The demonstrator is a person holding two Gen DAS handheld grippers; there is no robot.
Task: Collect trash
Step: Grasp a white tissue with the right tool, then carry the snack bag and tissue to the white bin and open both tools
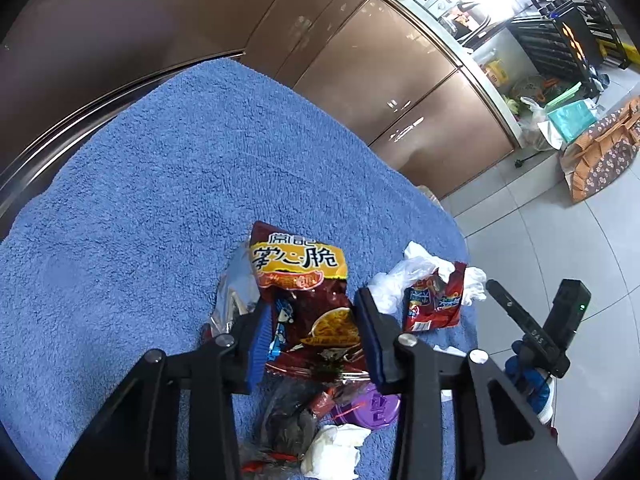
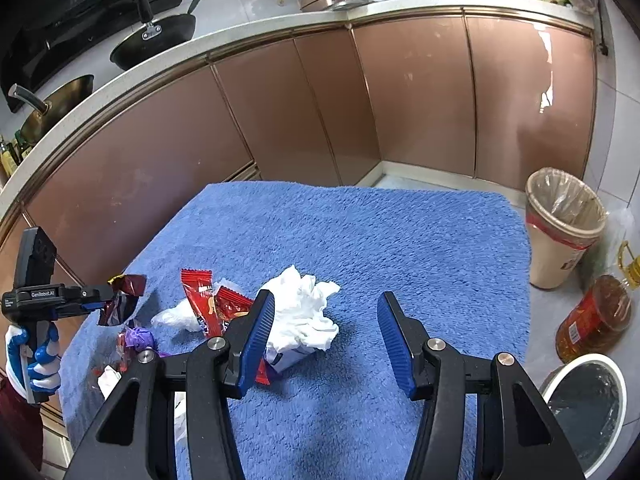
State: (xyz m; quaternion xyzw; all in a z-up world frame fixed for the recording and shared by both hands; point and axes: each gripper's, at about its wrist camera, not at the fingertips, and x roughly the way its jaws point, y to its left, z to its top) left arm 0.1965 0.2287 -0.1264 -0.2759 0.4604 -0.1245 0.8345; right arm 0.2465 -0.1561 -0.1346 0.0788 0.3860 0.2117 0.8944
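Note:
A dark red snack bag with a yellow label is clamped between the blue pads of my left gripper. In the right wrist view the bag hangs at the towel's left edge. My right gripper stands open over the blue towel. A crumpled white tissue lies just inside its left finger, untouched. Red candy wrappers and a purple wrapper lie to the left of it. Under the held bag lie dark plastic film and another tissue.
A beige bin lined with a clear bag stands on the floor right of the towel. A white-rimmed bin with a dark liner sits nearer, and an oil bottle stands between them. Brown kitchen cabinets run behind.

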